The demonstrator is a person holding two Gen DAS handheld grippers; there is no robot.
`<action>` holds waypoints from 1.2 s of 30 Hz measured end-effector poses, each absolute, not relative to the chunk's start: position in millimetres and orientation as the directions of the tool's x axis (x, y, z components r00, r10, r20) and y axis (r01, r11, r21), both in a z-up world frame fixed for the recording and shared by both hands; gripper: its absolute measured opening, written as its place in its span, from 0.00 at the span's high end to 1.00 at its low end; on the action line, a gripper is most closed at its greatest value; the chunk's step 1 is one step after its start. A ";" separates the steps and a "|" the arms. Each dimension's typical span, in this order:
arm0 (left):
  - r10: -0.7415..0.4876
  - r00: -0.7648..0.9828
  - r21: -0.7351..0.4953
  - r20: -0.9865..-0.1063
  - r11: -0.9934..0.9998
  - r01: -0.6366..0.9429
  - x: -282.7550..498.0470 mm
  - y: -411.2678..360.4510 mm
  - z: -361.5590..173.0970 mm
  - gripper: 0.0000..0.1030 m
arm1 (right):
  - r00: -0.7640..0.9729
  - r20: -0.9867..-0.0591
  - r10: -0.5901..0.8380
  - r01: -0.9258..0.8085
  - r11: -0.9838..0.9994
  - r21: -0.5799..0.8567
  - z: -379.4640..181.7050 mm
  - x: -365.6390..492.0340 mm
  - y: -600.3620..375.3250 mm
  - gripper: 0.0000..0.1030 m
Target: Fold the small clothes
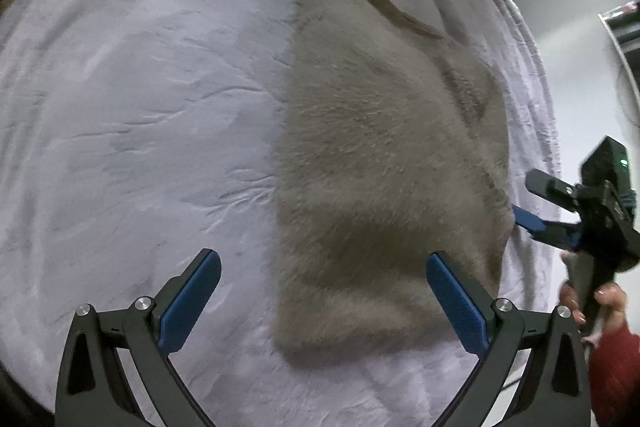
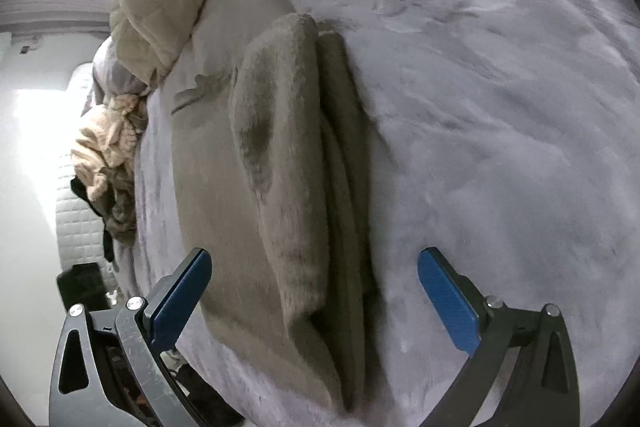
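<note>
We find the grey-brown fleece garment lying flat on the bed, already folded lengthwise, its layered edges showing as ridges in the right wrist view. Its long axis runs away from the left hand-held gripper, from the near hem to the far end where a darker trim strip sits.

The left hand-held gripper hangs over the near end, jaws spread wide and holding nothing; one finger is above the fleece, the other above bare bedcover.

The right hand-held gripper is likewise wide open and empty. It stands at the garment's right-hand long edge, and we see its blue tip just beside that edge, possibly touching.

We judge both are near, the left placed for the near hem, the right for the side edge.
</note>
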State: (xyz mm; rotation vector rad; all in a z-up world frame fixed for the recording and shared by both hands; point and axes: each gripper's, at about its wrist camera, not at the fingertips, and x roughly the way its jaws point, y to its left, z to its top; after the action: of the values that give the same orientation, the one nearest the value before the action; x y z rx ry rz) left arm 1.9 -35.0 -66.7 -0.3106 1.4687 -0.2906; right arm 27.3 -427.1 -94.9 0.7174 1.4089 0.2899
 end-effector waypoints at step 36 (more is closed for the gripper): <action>-0.481 0.100 -0.469 -0.871 0.875 0.120 35.5 -71.1 -92.0 0.46 | 0.123 -0.682 0.721 0.174 0.661 0.730 -128.9 93.5 -409.1 0.67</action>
State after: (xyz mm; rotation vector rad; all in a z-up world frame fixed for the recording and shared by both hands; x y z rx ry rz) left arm 35.5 -71.1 -92.0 -0.3119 1.4064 -0.4544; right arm 93.5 -409.1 -128.9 0.8051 1.4237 0.4692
